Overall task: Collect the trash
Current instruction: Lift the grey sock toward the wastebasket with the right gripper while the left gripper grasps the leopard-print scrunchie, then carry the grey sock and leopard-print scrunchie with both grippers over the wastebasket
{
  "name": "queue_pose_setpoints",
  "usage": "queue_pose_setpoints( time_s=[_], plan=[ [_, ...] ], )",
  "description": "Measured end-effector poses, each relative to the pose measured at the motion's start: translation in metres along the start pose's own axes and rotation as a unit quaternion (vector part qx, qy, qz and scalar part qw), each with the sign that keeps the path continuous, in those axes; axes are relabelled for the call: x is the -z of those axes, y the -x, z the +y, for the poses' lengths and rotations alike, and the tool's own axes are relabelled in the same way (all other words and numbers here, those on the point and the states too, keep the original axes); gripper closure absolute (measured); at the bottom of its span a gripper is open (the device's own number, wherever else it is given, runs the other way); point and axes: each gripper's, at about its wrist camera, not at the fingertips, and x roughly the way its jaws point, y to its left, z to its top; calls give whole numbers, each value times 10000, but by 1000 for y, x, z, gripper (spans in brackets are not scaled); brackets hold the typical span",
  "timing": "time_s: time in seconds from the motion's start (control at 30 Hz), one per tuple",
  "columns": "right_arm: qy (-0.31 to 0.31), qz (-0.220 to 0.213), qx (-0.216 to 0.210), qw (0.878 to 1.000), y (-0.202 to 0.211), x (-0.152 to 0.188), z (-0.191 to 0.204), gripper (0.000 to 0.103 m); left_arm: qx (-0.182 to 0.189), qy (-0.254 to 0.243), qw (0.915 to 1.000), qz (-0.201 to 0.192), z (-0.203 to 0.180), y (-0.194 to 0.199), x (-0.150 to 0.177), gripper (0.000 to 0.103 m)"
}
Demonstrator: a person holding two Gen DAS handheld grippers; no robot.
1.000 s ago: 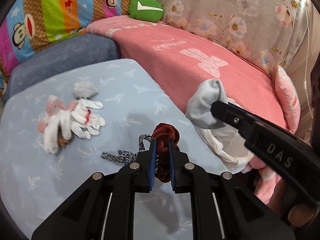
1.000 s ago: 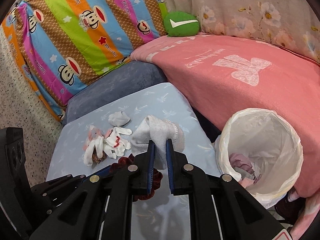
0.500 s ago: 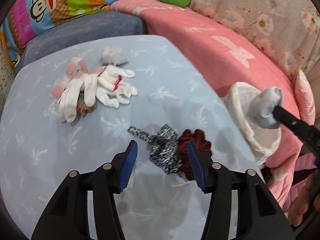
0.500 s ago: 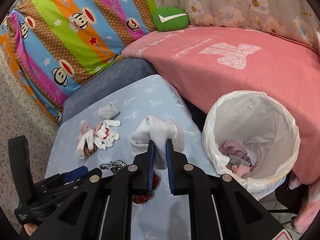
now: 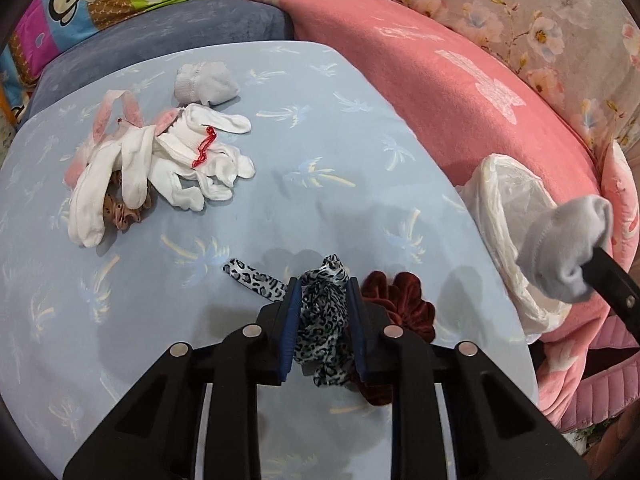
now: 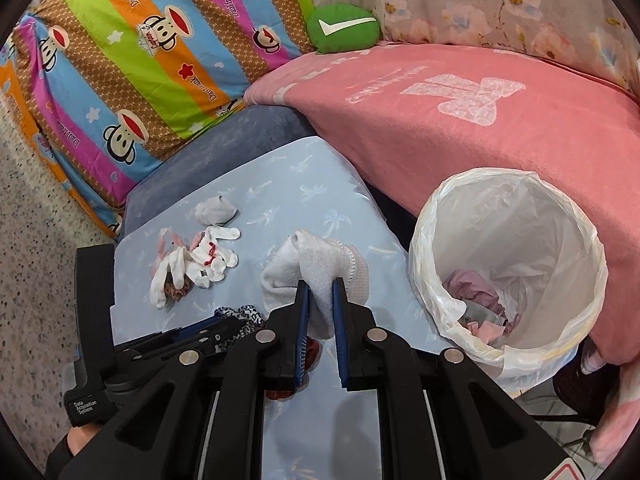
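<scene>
My left gripper (image 5: 322,288) is closed around a leopard-print scrunchie (image 5: 322,312) lying on the light blue table (image 5: 360,152). A dark red scrunchie (image 5: 400,300) lies just right of it. My right gripper (image 6: 319,286) is shut on a grey sock (image 6: 316,268) and holds it above the table, left of the white-lined trash bin (image 6: 508,256). In the left wrist view the sock (image 5: 564,244) hangs beside the bin (image 5: 504,208). White gloves (image 5: 172,168), a pink sock (image 5: 108,116), a brown scrunchie (image 5: 124,212) and a small grey sock (image 5: 204,82) lie at the far left.
A pink blanket (image 6: 460,112) covers the sofa behind the bin. A green cushion (image 6: 344,28) and a striped monkey-print quilt (image 6: 132,60) lie at the back. A blue-grey cushion (image 5: 168,36) borders the table's far edge. The bin holds pink and grey scraps (image 6: 480,300).
My left gripper let go of the dark red scrunchie, opened, then closed around the leopard-print scrunchie. My right gripper carried the grey sock rightward towards the bin.
</scene>
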Motion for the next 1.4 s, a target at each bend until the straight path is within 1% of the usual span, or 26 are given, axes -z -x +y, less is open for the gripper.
queue_pose_setpoints(
  time_s=[0.07,0.13,0.2,0.4,0.43,0.5,0.53,0.57,0.6,0.63,0.67,0.7,0.77,0.83,0.87,0.9,0.93,0.97,1.0,1.1,1.23,1.4],
  plan=[
    [1,1,-2,10000,0,0,0,90,5,20,10000,25,1,-2,-1,97],
    [1,-9,-4,10000,0,0,0,90,24,23,10000,-5,3,2,-1,101],
    [-6,-26,-5,10000,0,0,0,90,58,27,9999,-92,5,10,-1,103],
    [-28,-86,-33,10000,2,-1,-2,90,29,-25,9991,-418,6,32,-10,102],
    [-27,-89,-34,10000,2,-1,-2,90,-22,-10,9989,-464,8,34,-11,102],
    [-34,-87,-46,9999,3,0,-3,90,-57,72,9990,-430,12,31,-13,101],
    [-33,-83,-50,9999,3,0,-3,90,-51,118,9994,-328,15,26,-14,98],
    [-30,-80,-50,10000,2,0,-3,90,-25,164,9997,-199,18,20,-14,84],
    [-31,-68,-56,10000,2,-1,-3,90,10,207,9997,-110,19,15,-13,62],
    [-31,-57,-63,10000,1,-1,-3,90,-16,284,9996,-69,21,11,-11,51],
    [-30,-40,-64,10000,-1,-1,-3,90,-59,350,9993,-100,21,8,-9,43],
    [-34,-23,-64,10000,-3,-1,-3,90,-57,354,9993,-113,20,6,-7,43],
    [-45,17,-59,10000,-6,-1,-3,90,-13,267,9996,17,16,-4,-5,43],
    [-60,53,-54,10000,-10,-1,-3,90,-53,209,9997,109,12,-13,-4,44],
    [-72,87,-50,9999,-13,-1,-4,90,-17,182,9997,151,11,-16,-3,51],
    [-75,107,-46,9999,-15,-1,-4,90,19,162,9996,215,9,-21,-2,65],
    [-79,127,-43,9999,-16,-1,-4,90,61,158,9994,291,8,-24,-1,73],
    [-83,155,-40,9998,-18,0,-4,90,89,180,9992,348,8,-26,-1,85],
    [-88,168,-36,9998,-20,-1,-4,90,119,219,9990,377,9,-28,-1,92],
    [-91,190,-37,9998,-23,0,-3,90,128,208,9993,266,8,-19,-1,97],
    [-91,179,-54,9998,-23,0,-2,90,157,171,9997,18,5,1,-5,98],
    [-85,66,-102,9999,-16,-3,-1,90,133,-12,9993,-349,-9,29,-15,99]
  ],
)
